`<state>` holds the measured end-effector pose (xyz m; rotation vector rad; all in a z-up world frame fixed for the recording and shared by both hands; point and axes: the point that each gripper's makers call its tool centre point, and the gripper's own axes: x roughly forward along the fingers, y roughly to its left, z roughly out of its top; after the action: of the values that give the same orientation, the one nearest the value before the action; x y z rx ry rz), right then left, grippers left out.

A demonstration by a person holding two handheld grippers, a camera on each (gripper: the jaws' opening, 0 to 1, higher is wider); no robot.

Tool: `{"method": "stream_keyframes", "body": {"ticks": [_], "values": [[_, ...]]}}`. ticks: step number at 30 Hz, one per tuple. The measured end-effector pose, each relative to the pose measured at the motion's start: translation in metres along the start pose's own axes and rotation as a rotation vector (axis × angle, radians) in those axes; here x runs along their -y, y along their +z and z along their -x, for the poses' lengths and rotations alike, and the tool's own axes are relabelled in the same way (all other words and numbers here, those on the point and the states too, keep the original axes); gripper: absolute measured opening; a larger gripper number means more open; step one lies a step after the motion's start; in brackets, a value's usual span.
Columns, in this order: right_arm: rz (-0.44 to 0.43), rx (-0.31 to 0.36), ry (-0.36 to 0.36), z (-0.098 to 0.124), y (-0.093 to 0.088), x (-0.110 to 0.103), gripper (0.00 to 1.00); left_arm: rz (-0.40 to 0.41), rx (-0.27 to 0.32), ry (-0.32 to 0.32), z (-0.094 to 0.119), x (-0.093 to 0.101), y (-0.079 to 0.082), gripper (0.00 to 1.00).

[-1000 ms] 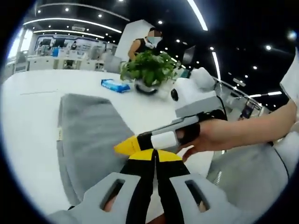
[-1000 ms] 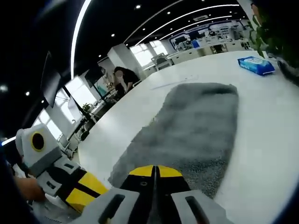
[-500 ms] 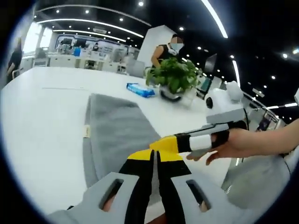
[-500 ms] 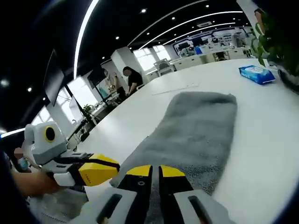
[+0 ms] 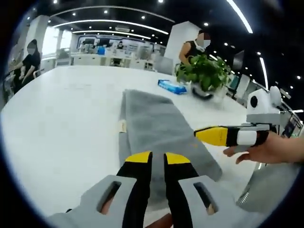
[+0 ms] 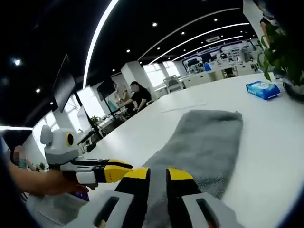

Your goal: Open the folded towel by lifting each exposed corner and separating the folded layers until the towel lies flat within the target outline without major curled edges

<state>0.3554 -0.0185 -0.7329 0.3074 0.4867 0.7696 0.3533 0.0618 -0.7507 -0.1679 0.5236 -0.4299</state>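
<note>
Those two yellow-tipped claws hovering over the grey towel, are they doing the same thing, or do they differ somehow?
The left claw hangs right above the near end of the grey towel, while the right claw sits off the towel's side edge. The left claw's jaws stand slightly apart; the right claw's jaws also show a narrow gap. Both have yellow tips on black jaws, and neither grips the towel.

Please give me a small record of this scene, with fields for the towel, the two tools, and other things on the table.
towel: grey towel, folded to a long strip on the white table
label: small tag at one long edge
left tool: slightly open, holds nothing, above the near towel end
right tool: slightly open, holds nothing
other things: blue packet, potted plant
</note>
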Motion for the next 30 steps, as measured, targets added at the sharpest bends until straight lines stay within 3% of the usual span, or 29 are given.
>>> {"method": "stream_keyframes", "body": {"ticks": [10, 16, 30], "values": [[-0.006, -0.016, -0.012, 0.003, -0.008, 0.008, 0.16, 0.032, -0.038, 0.105, 0.003, -0.024, -0.011, 0.23], [-0.013, -0.015, -0.008, 0.003, -0.008, 0.006, 0.16, 0.078, -0.071, 0.15, 0.006, -0.035, -0.019, 0.23], [-0.016, -0.018, -0.001, 0.003, -0.009, 0.004, 0.14, 0.166, -0.166, 0.176, 0.007, -0.041, -0.044, 0.28]]}}
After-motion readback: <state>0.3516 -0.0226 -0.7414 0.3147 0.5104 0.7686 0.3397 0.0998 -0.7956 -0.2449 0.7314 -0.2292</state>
